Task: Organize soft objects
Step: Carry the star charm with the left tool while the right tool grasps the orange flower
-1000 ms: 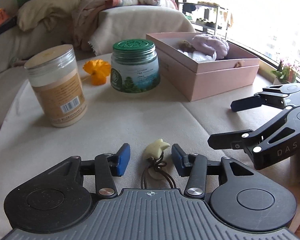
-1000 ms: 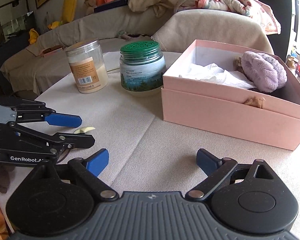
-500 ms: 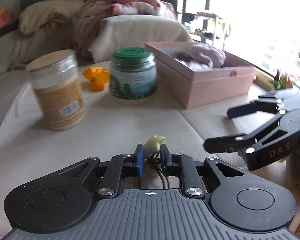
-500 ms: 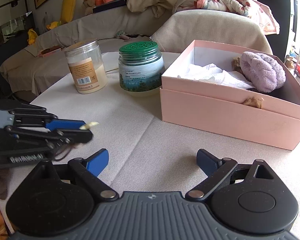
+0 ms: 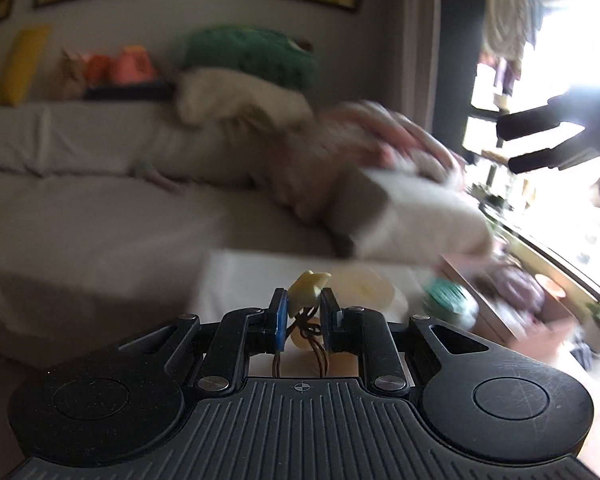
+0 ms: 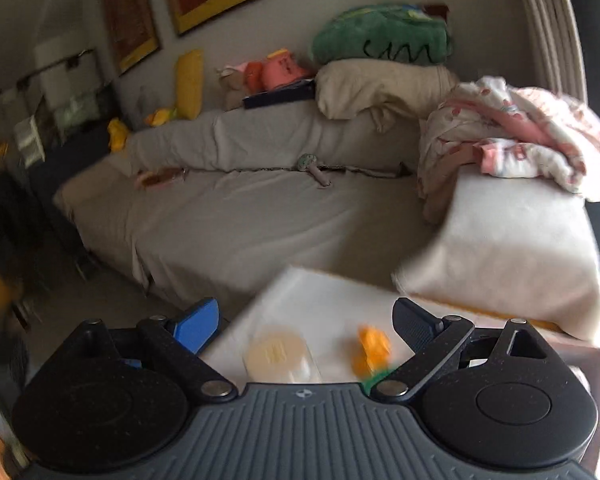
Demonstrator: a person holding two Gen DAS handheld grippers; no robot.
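My left gripper point(image 5: 303, 312) is shut on a small cream-coloured soft charm point(image 5: 306, 287), whose brown cord point(image 5: 312, 340) dangles below the pads. It is lifted above the white-clothed table point(image 5: 236, 280). In the left wrist view the pink box point(image 5: 540, 320) with a purple fluffy item point(image 5: 516, 286) sits blurred at lower right. My right gripper point(image 6: 306, 320) is open with nothing between its fingers, raised high over the table point(image 6: 320, 300). Its dark fingers point(image 5: 540, 120) show at the upper right of the left wrist view.
A cream-lidded jar point(image 6: 278, 354) and an orange soft flower point(image 6: 372, 346) stand on the table below my right gripper. The green-lidded jar point(image 5: 448, 300) is next to the pink box. Behind is a grey sofa point(image 6: 260, 208) with cushions and a pink blanket point(image 6: 520, 140).
The left gripper closed on the cream charm and lifted it off the table, rolling and swinging. The right gripper, still open, rose sharply; the table dropped low in both views.
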